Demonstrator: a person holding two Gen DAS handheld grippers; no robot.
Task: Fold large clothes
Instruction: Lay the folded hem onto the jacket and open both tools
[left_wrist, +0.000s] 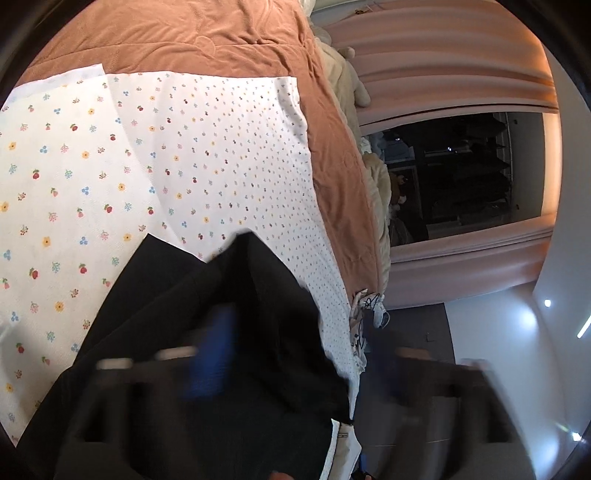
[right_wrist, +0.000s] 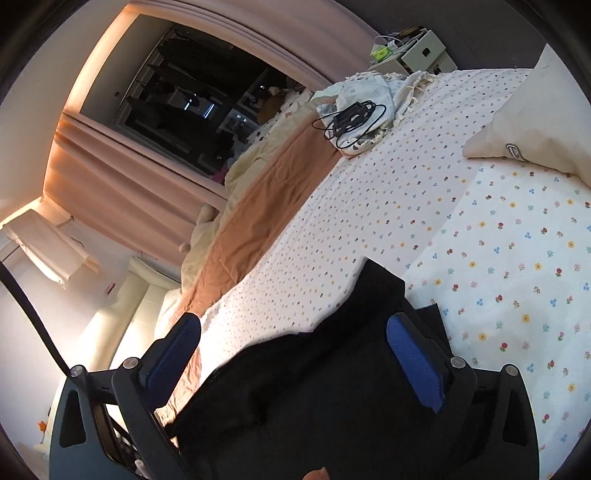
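Right wrist view, nearest first: the right gripper (right_wrist: 293, 345) has its jaws spread wide, the black garment (right_wrist: 314, 387) lying between them, ungripped, on the floral sheet (right_wrist: 498, 266). Beyond the garment sit a tangled cable (right_wrist: 349, 120) and a pillow (right_wrist: 535, 122). Through the left wrist view, the left gripper (left_wrist: 295, 354) is motion-blurred over the same garment (left_wrist: 207, 332); its jaws' state cannot be told. The cloth looks soft, limp and light, so pinching a hem or corner seems wisest.
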